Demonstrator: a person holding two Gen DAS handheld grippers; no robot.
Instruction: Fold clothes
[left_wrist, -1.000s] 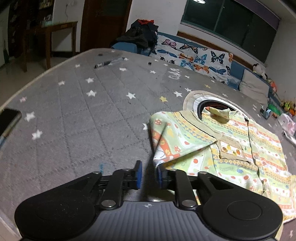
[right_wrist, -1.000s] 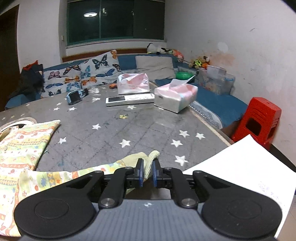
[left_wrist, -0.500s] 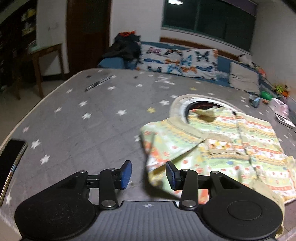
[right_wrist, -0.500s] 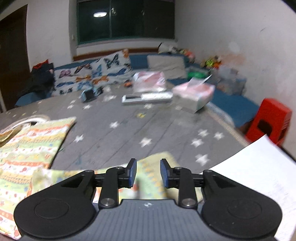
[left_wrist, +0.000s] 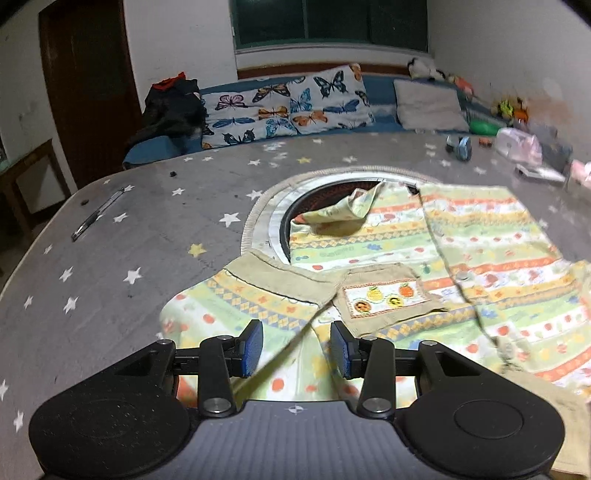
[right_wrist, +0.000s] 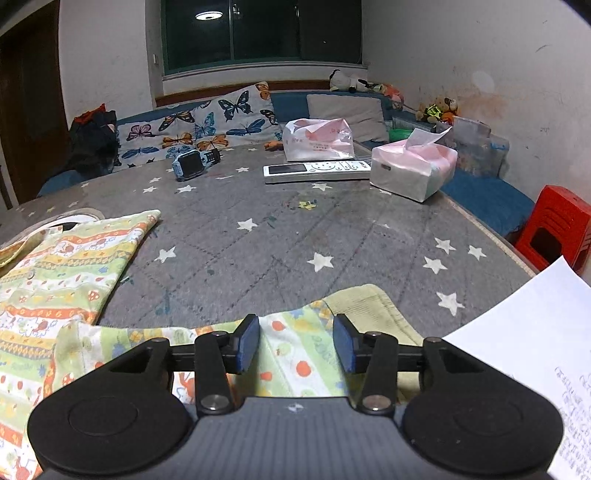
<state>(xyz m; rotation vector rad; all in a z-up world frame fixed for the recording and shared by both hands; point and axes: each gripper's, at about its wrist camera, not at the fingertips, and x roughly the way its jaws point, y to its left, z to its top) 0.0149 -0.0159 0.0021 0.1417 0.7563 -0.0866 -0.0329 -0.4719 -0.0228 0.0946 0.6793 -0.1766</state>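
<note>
Looking down from my two handheld grippers, I see a small patterned shirt (left_wrist: 461, 258) lying on a grey star-print desk (left_wrist: 147, 229).

My left gripper (left_wrist: 296, 347) hovers low over the shirt's near left part. Its jaws are spread wide and hold nothing. One sleeve (left_wrist: 258, 295) lies folded inward across the chest, its tan cuff reaching toward 1 o'clock, just beside a fruit-patch pocket (left_wrist: 388, 295).

My right gripper (right_wrist: 296, 345) also has its jaws spread and empty. The other sleeve (right_wrist: 314, 343) lies stretched out flat beneath them, its cuff (right_wrist: 373, 306) pointing to 1 o'clock, away from the body (right_wrist: 74, 266) at 10 o'clock.

My judgement: one sleeve fold is in place. That second sleeve and the body itself are left to fold, and the collar area at 12 o'clock looks rumpled.
</note>
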